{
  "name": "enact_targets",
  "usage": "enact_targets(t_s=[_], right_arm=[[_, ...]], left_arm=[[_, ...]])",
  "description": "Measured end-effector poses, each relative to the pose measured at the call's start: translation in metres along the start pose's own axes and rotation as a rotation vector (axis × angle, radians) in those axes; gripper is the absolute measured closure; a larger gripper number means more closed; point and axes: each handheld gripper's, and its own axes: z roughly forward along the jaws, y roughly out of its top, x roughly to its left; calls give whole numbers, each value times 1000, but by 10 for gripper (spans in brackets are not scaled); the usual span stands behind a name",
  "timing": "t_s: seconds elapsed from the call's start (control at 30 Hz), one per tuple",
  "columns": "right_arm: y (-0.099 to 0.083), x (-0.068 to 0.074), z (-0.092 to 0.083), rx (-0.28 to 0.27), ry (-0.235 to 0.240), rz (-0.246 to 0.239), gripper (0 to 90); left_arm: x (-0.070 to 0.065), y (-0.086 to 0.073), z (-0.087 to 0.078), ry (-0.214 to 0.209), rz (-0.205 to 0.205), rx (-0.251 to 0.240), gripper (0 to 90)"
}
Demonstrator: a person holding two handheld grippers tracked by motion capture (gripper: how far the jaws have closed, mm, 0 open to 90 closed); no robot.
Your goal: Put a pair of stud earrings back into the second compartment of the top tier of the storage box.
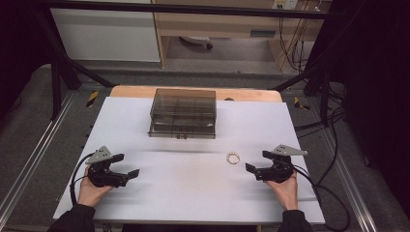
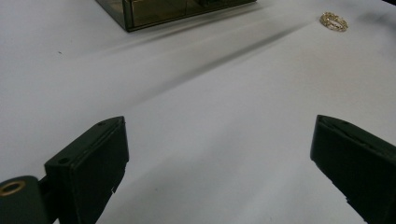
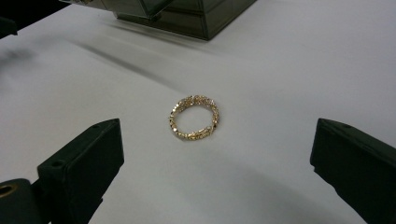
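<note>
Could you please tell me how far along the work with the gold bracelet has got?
Nothing looks done yet: the bracelet lies loose on the table, apart from the closed smoky box. The right gripper faces it, jaws open; the left gripper waits open. Grasping remains.

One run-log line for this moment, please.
left claw: open, empty | right claw: open, empty, facing bracelet | bracelet: flat on table, untouched | box: shut, far side

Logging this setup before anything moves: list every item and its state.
Gold beaded bracelet: flat on the table, untouched.
Smoky clear plastic organiser box: lid shut.
Left gripper: jaws open, empty.
Right gripper: jaws open, empty, facing the bracelet.
</note>
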Motion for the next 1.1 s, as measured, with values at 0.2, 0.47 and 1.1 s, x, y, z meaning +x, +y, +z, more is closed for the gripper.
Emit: enact_targets(t_s=[0.2,0.47,1.1], right_arm=[[9,2,14,27,-6,-12,65],[16,1,30,54,-13,-22,143],[22,-1,67,111,-5,-46,527]], left_arm=[[1,0,0,0,0,2,42],[1,-1,0,3,1,6,42],[2,-1,0,4,0,5,42]])
